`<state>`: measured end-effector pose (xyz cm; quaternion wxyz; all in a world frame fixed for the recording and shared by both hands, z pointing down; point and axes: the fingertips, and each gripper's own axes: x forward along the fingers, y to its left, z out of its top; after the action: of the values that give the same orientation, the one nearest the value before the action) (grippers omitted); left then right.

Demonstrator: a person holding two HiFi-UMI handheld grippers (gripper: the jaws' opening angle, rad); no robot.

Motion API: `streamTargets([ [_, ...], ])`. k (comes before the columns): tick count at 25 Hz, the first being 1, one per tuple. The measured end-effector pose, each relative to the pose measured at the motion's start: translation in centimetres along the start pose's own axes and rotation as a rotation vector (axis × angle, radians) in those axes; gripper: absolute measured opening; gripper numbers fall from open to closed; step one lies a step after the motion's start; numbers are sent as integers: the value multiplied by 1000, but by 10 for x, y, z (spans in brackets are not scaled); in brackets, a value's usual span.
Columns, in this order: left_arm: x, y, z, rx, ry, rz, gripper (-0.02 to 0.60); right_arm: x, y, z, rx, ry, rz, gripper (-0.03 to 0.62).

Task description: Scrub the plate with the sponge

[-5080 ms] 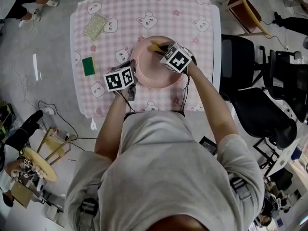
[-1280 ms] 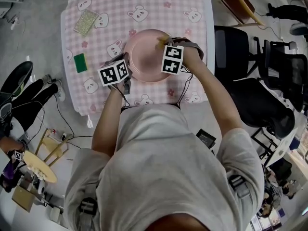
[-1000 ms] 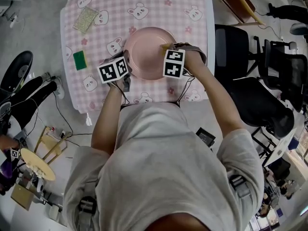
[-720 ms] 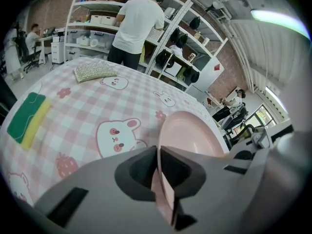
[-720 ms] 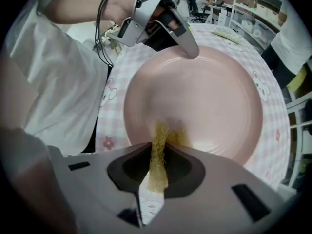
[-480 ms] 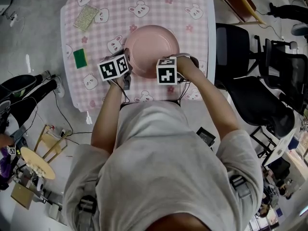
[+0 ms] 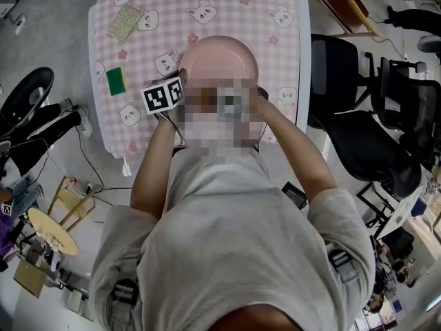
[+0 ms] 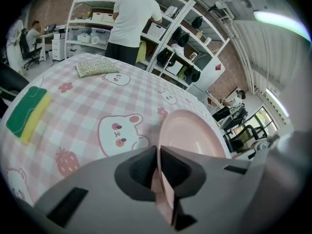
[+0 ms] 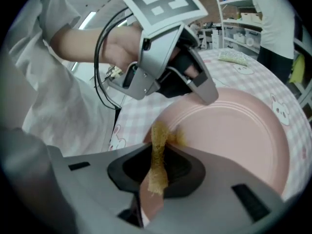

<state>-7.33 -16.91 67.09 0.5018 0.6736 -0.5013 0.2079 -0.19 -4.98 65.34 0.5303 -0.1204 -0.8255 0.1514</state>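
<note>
- Head view: the pink plate [image 7: 219, 61] sits about the middle of the table [image 7: 282, 19]. The left gripper [image 7: 172, 102] meets the plate's left rim, seemingly to stop it sliding under the scrubbing. A green sponge [image 7: 114, 80] lies by the table's left edge and a glittery pad [image 7: 125, 23] at its far left corner. Both are well apart from the plate and out of use.
- Left gripper view: the jaws are pressed onto the plate's rim, one on each face. I judge it an anchoring hold.
- Right gripper view: the right gripper [image 9: 156, 172] pinches a thin yellow sponge [image 9: 158, 150] edge-on between its jaws. The sponge's free end touches the plate's near rim, further round from the left gripper's hold, placed to rub that rim.
</note>
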Motion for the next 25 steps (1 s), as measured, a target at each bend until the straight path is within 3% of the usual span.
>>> streamTargets([
  [5,10,6,-3,10,16,0,36,-15,-19,5,92,-176,-88,66],
  [11,2,3,-1,43,27,30,58,-70,-32,1,222,-402,-239,64],
  [14,-10,4,8,77,-7,45,119,-92,-39,-4,264,-487,-335,64],
  [18,-33,0,15,144,-75,92,124,-115,-49,-19,356,-600,-433,64],
  [22,-52,-24,5,211,-125,116,96,-136,-52,-34,404,-667,-498,64],
  [25,-59,-43,-9,232,-136,118,28,-148,-49,-35,406,-695,-531,64],
])
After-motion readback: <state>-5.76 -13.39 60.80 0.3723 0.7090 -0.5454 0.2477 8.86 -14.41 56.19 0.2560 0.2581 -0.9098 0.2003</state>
